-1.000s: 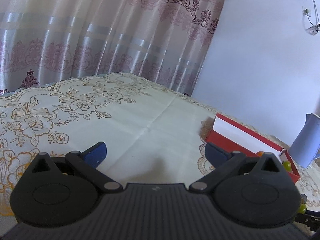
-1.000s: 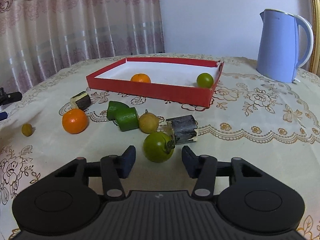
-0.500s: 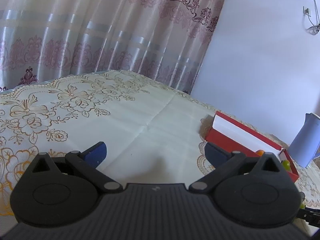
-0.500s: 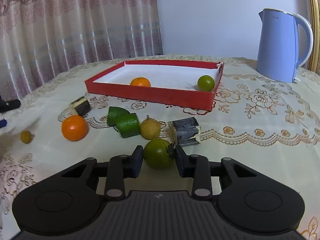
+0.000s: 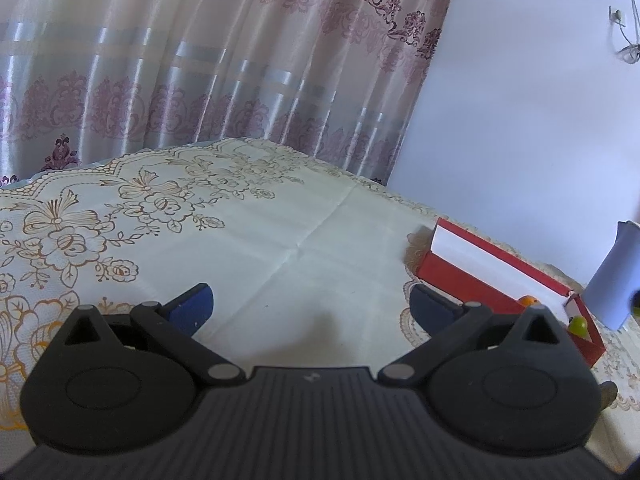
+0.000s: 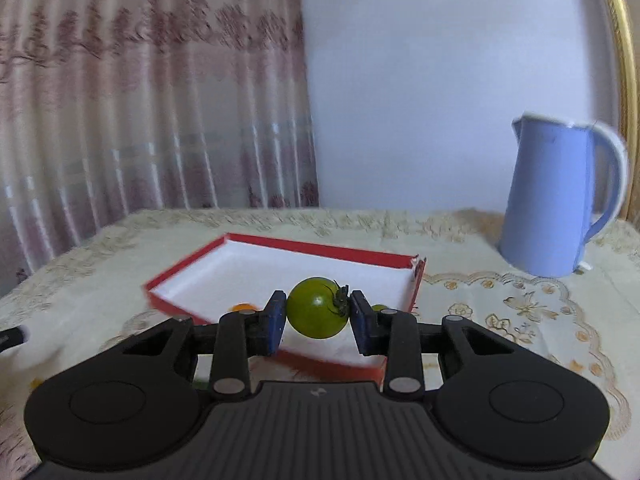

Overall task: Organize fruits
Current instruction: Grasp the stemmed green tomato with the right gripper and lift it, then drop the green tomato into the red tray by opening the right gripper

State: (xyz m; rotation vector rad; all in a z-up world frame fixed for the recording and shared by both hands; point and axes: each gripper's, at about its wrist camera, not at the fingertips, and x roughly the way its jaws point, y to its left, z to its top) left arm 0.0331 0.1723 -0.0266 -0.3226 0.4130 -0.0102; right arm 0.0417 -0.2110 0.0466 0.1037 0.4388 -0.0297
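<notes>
in the left wrist view the left gripper (image 5: 311,307) hangs with fingers wide apart over bare worktop (image 5: 280,248), the red tray (image 5: 472,284) at right. in the right wrist view the right gripper (image 6: 317,314) is clamped on a green tomato (image 6: 316,308), above the tray's near edge; blue kettle (image 6: 556,200) at right.
</notes>
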